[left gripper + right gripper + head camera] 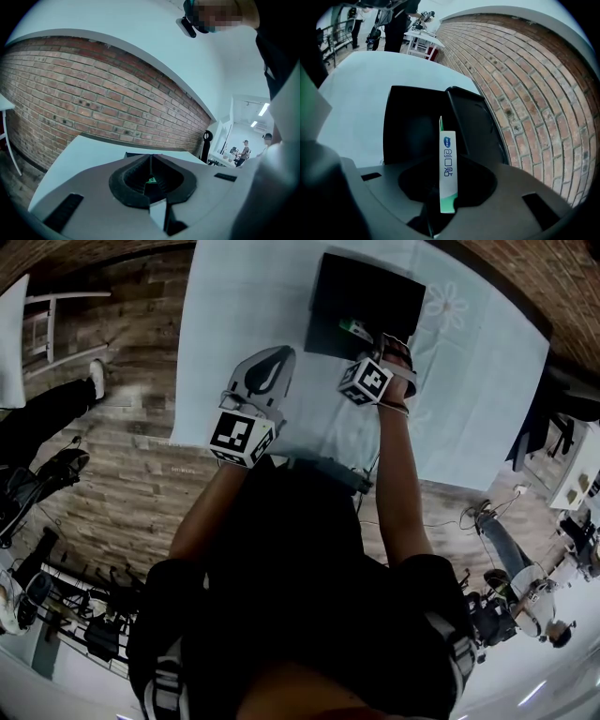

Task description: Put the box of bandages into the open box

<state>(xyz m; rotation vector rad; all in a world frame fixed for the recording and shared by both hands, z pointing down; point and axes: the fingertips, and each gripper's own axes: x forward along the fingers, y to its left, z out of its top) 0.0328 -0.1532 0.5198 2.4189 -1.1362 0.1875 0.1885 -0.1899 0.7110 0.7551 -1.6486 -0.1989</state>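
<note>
So the pale blue desk point(234, 306) takes up most of the head view, and near its far side sits the open box point(361, 296). It's plain black with dark insides, and its lid stands up along the side nearest the brick wall point(534, 93). The left tool point(151, 169) hangs over the near part of the desk, off to the left of the open box, with its jaws pressed together and nothing in them. The right tool point(448, 183) points steeply down over the near edge of the open box and is pinching the box of bandages point(448, 164). That one's a slim little carton held upright on its narrow edge. It's mostly white, with a blue oval logo near the top, some blue lettering running down the face, a green band along the bottom and a green flap poking up at the top. It's up in the air above the open box, not inside it yet.
</note>
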